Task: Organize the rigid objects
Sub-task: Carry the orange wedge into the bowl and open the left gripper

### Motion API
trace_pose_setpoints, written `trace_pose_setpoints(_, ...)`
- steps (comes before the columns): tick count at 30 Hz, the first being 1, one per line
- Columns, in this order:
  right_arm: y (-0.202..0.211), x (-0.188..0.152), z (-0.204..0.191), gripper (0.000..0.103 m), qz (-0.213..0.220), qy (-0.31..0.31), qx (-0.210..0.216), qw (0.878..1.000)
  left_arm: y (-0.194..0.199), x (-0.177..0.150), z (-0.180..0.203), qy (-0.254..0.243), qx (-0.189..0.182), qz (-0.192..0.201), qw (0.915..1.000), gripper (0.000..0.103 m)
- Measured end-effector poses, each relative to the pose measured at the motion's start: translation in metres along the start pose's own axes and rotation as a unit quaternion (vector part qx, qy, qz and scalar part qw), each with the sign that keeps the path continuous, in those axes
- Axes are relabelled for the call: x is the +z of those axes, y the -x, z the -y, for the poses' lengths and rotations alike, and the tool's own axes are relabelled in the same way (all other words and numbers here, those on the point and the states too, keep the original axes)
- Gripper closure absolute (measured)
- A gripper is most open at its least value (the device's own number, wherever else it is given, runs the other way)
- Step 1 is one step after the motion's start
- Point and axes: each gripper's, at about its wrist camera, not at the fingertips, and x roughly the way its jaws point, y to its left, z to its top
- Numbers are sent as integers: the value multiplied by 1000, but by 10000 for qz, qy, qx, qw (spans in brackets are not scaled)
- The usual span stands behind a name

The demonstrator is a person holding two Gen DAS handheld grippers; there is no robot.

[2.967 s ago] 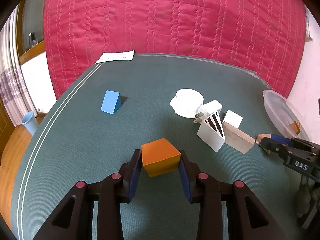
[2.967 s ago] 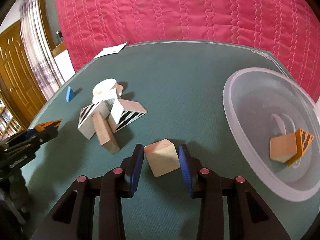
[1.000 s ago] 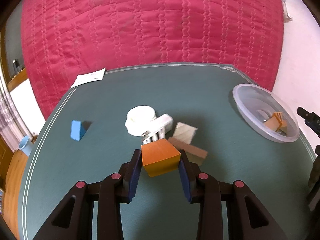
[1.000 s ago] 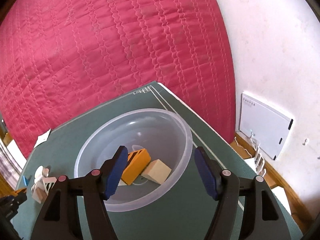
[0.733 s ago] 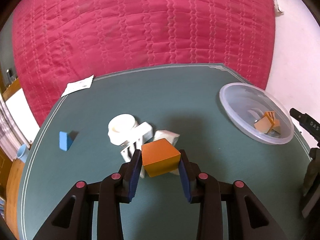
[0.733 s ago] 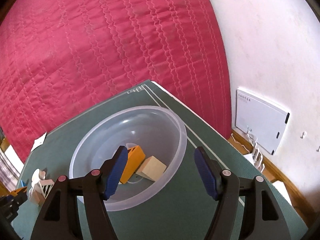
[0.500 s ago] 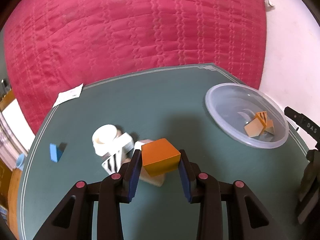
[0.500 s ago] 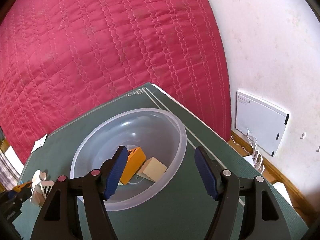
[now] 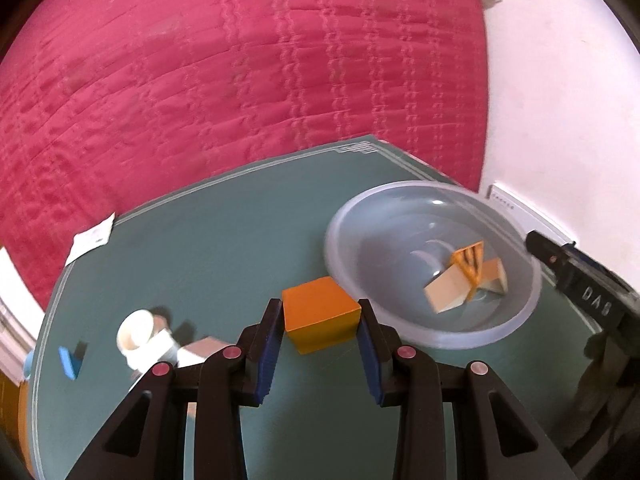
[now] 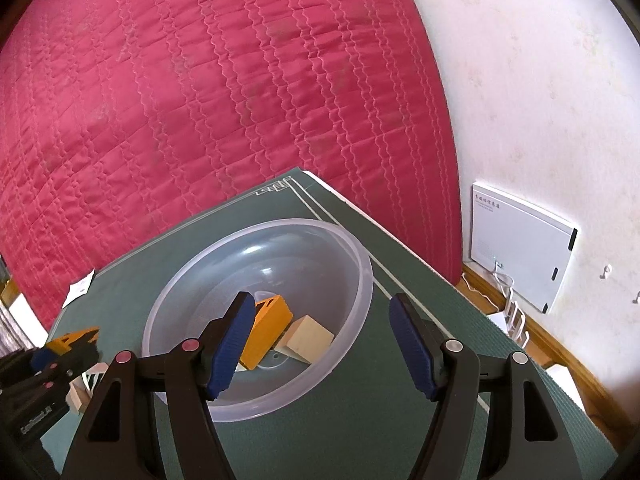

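Observation:
My left gripper (image 9: 320,326) is shut on an orange block (image 9: 320,314) and holds it above the green table, just left of a clear plastic bowl (image 9: 360,220). The bowl holds an orange striped block (image 9: 470,260) and pale wooden blocks (image 9: 448,290). My right gripper (image 10: 324,344) is open and empty, above the near rim of the bowl (image 10: 360,256); the orange block (image 10: 266,330) and a wooden block (image 10: 310,338) lie inside. The left gripper with its orange block (image 10: 72,338) shows at the left edge.
On the left of the table lie a white cup (image 9: 134,330), striped white blocks (image 9: 168,350), a wooden block (image 9: 200,350) and a blue wedge (image 9: 68,362). A paper slip (image 9: 92,238) lies at the far edge. A red quilt hangs behind. A white panel (image 10: 520,244) leans on the wall.
My left gripper has carried the orange block rightward toward the bowl, which now looms larger. My right gripper stays open over the bowl, after dropping its wooden block there earlier.

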Motion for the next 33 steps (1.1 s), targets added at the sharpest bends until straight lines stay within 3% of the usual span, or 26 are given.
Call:
trace_pose_setpoints(13,0,2,3,32,41,-34,-47,10000,-26,25,36,-179,-682,-4,9975,64)
trace_pose_setpoints(14,0,2,3,32,44,-28,-45,10000,-28,26,36,-189,-702,-14,9974,55)
trace_pose_setpoints(15,0,2,3,32,44,-27,-45,10000,-30,26,36,-194,-690,-12,9974,36)
trace_pose_setpoints(17,0,2,3,32,45,-33,-48,10000,-29,25,35,-148,-575,122,9982,22)
trace_pose_setpoints(33,1,1,2,32,48,-16,-47,10000,-14,1,-6,298,-56,21,9995,17)
